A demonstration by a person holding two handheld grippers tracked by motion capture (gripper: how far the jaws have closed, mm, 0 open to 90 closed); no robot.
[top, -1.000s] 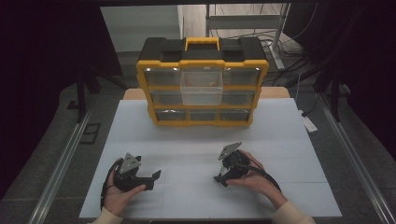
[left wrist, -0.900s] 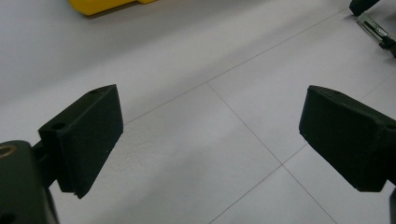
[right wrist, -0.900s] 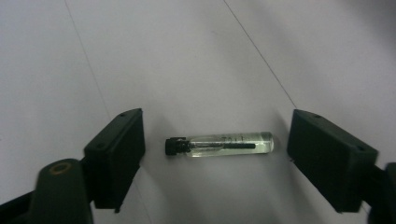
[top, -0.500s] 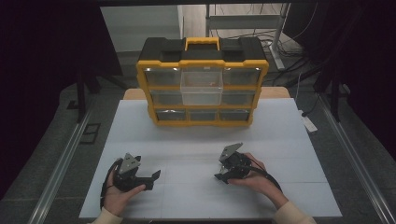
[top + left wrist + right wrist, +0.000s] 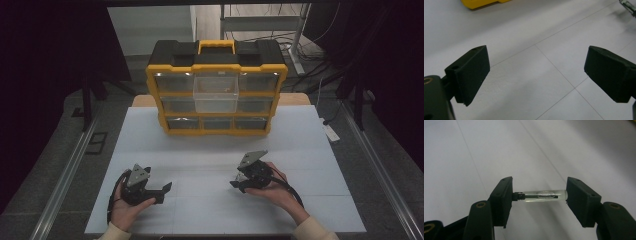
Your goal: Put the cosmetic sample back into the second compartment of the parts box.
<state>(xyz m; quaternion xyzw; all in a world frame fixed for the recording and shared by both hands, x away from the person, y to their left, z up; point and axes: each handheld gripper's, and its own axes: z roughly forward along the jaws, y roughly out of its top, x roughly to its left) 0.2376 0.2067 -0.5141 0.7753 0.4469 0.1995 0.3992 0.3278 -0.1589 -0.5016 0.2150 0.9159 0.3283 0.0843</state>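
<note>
A person sits at a white table [image 5: 300, 140] holding 2 black two-jaw grippers, one in each hand. At the far side of the table stands a yellow and black organiser case [image 5: 216, 92] with clear drawers; 1 clear drawer [image 5: 215, 94] in its middle column is pulled partway out toward the person.

The right gripper [image 5: 539, 196] rests low over the table on the person's right, well apart from the case. Its jaws pinch a small clear tube [image 5: 541, 195] end to end, one jaw on a dark cap at the tube's left end, the other on its rounded clear end. The tube lies level between the jaws, above the table surface. What is inside cannot be told.

The left gripper [image 5: 536, 72] sits on the person's left, jaws spread wide with nothing but bare table between them.

The tube looks light, stiff and smooth, probably glass or hard plastic, so it may be brittle and slippery. Held by its 2 ends it could pop out sideways if the squeeze grows or the gripper tilts. A grip across the middle of its barrel, with gentle pressure, would likely hold it more surely.
</note>
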